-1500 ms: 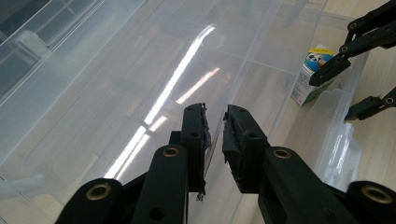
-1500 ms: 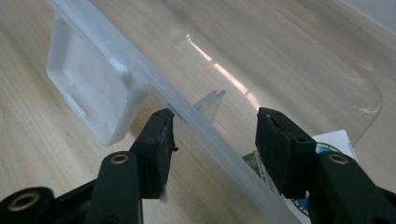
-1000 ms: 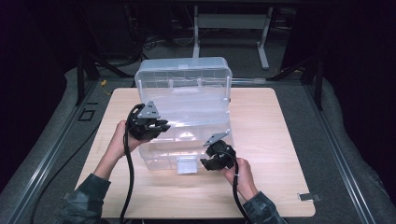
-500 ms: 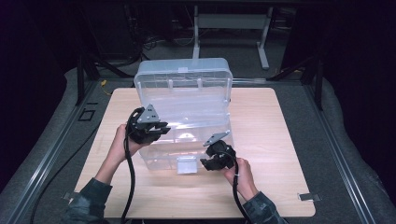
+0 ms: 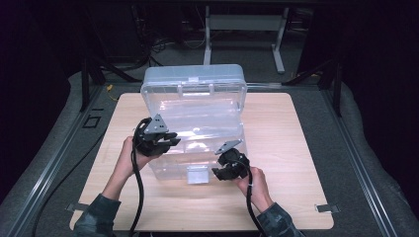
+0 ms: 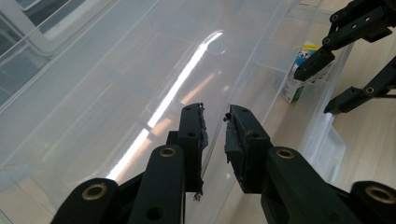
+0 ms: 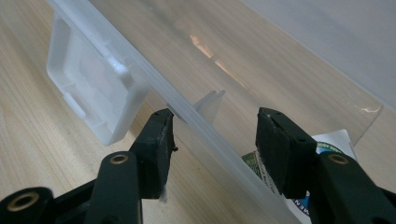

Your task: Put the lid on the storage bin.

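A clear plastic storage box (image 5: 197,128) stands on the wooden table (image 5: 296,148) with its lid (image 5: 192,81) tipped up at the back. My left gripper (image 5: 170,143) is at the box's left wall; its jaws (image 6: 215,116) are nearly together with the thin clear rim (image 6: 212,144) pinched between them. My right gripper (image 5: 220,170) is at the front wall, to the right of the white latch (image 5: 198,174). Its jaws (image 7: 215,123) stand open, straddling the front rim (image 7: 201,126). A small printed carton (image 6: 299,74) lies inside the box, near the front right corner.
The person's hands and sleeves reach in from the table's near edge. Black cables trail from both grippers over the front of the table. Dark padded floor and metal stand legs (image 5: 279,44) lie beyond the table's far edge.
My left gripper has shifted slightly toward the near side along the box's left wall. The right gripper and the box have hardly moved.
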Demonstrator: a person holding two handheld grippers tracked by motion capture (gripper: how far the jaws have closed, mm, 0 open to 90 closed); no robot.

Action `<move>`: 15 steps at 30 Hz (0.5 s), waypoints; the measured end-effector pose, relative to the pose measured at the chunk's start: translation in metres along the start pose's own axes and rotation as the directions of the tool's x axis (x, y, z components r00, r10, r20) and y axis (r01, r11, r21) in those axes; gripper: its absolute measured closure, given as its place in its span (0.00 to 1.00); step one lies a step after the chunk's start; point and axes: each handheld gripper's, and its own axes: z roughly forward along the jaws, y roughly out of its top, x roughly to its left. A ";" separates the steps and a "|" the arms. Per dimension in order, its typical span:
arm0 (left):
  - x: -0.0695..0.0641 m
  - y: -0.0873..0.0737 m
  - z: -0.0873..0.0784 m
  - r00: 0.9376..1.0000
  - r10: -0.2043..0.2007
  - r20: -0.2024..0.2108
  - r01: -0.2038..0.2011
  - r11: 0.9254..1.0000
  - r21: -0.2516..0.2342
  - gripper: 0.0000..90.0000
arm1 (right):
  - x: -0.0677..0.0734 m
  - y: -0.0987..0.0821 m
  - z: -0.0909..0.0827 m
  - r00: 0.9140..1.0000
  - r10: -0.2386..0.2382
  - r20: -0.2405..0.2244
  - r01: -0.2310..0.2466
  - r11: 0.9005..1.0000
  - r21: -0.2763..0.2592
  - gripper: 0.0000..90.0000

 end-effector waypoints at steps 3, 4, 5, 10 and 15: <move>-0.003 -0.002 0.000 1.000 0.004 -0.013 -0.004 1.000 -0.014 0.83 | 0.000 0.000 0.001 1.000 0.002 0.002 -0.002 1.000 -0.016 0.52; -0.004 -0.003 0.000 1.000 0.006 -0.017 -0.006 1.000 -0.017 0.83 | 0.000 0.000 0.001 1.000 0.002 0.001 -0.002 1.000 -0.017 0.52; -0.004 -0.003 0.000 1.000 0.007 -0.019 -0.007 1.000 -0.020 0.83 | 0.000 0.000 0.001 1.000 0.003 0.002 -0.003 1.000 -0.015 0.52; -0.004 -0.007 0.000 1.000 -0.004 -0.004 0.004 0.999 -0.037 0.83 | -0.002 0.000 -0.002 1.000 0.015 -0.013 -0.016 1.000 -0.021 0.55; -0.007 -0.009 0.000 1.000 0.002 -0.017 -0.003 0.999 -0.043 0.82 | 0.001 0.001 -0.005 1.000 0.011 -0.001 -0.011 1.000 -0.024 0.58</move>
